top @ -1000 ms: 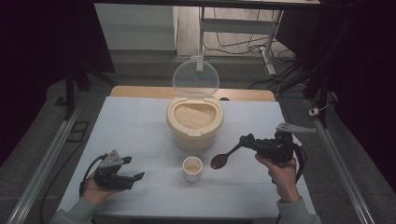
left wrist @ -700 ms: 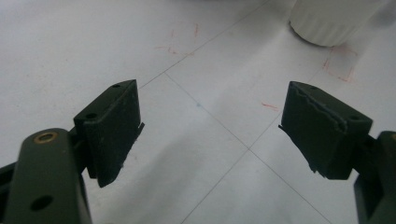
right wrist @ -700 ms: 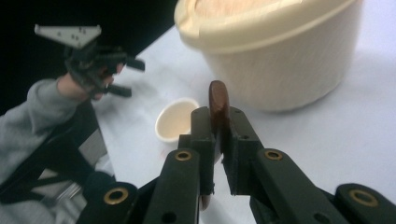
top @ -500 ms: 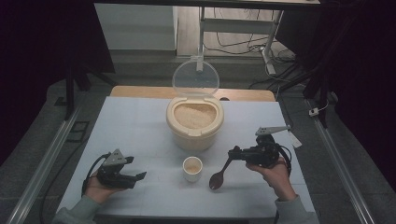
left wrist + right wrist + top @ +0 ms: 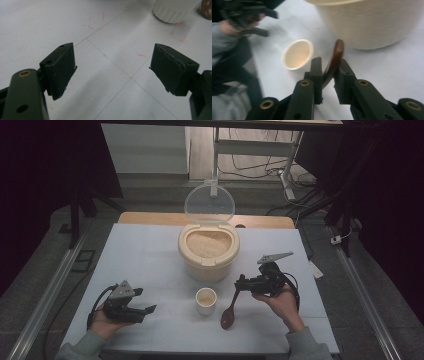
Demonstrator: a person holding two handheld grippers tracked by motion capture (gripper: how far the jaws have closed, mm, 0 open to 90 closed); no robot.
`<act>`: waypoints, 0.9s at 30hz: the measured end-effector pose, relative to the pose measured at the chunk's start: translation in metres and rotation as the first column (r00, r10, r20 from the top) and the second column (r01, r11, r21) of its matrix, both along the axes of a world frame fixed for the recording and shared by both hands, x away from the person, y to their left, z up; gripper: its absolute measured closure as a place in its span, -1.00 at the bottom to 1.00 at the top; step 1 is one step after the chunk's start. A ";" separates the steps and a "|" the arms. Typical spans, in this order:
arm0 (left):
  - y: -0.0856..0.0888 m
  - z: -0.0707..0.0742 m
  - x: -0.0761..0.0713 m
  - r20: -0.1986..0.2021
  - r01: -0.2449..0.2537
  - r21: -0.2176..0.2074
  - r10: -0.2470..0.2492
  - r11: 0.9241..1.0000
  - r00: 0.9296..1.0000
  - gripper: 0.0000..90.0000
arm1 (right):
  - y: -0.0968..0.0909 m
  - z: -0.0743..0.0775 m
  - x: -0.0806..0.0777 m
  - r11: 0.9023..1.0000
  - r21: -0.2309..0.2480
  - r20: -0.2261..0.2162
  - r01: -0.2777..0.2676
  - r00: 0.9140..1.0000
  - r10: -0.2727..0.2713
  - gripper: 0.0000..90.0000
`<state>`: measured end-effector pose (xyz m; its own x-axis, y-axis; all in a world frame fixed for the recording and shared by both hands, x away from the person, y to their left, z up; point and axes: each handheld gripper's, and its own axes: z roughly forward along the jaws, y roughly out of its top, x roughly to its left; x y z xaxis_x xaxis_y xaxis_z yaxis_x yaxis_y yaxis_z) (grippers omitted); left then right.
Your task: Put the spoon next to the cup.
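A cream rice bin (image 5: 208, 251) with its clear lid (image 5: 209, 202) raised stands at the table's middle, full of rice. A small white cup (image 5: 206, 300) (image 5: 297, 54) (image 5: 175, 10) sits in front of it. My right gripper (image 5: 241, 285) (image 5: 329, 75) is shut on the handle of a dark brown spoon (image 5: 230, 312) (image 5: 334, 60), whose bowl hangs down to the table just right of the cup. My left gripper (image 5: 147, 310) (image 5: 112, 66) rests low at the front left, open, with nothing between its jaws.
The pale table (image 5: 145, 255) carries faint red marks and thin lines (image 5: 130, 78). A wooden board edge (image 5: 150, 217) lies behind the bin. Metal rails (image 5: 50, 290) run along both sides, and cables lie on the floor at the back.
My right gripper has come in toward the cup and turned, so the spoon swung from level to hanging bowl-down beside the cup. The left gripper has barely shifted.
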<state>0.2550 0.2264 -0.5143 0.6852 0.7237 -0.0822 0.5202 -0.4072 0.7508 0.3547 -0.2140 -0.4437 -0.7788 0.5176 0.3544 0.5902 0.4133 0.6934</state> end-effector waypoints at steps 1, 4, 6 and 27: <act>0.000 0.000 0.000 0.001 -0.001 0.000 0.001 1.000 1.000 -0.56 | 0.001 -0.003 0.002 1.000 -0.011 0.014 0.008 1.000 -0.008 0.64; 0.000 0.000 -0.001 0.001 -0.001 0.001 0.001 1.000 1.000 -0.56 | 0.003 -0.011 0.005 0.998 -0.048 0.070 0.043 0.997 -0.040 0.53; -0.001 0.000 -0.001 0.001 -0.001 0.003 0.001 1.000 1.000 -0.56 | 0.006 -0.016 0.006 0.995 -0.079 0.102 0.064 0.993 -0.056 0.46; 0.000 -0.001 -0.001 -0.004 0.003 0.008 -0.003 1.000 1.000 -0.56 | 0.021 -0.070 0.027 0.925 -0.299 0.153 0.235 0.968 -0.197 -0.10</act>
<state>0.2541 0.2263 -0.5154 0.6872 0.7221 -0.0793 0.5219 -0.4148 0.7454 0.3818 -0.1932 -0.5141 -0.6617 0.7474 0.0597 0.6113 0.4917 0.6200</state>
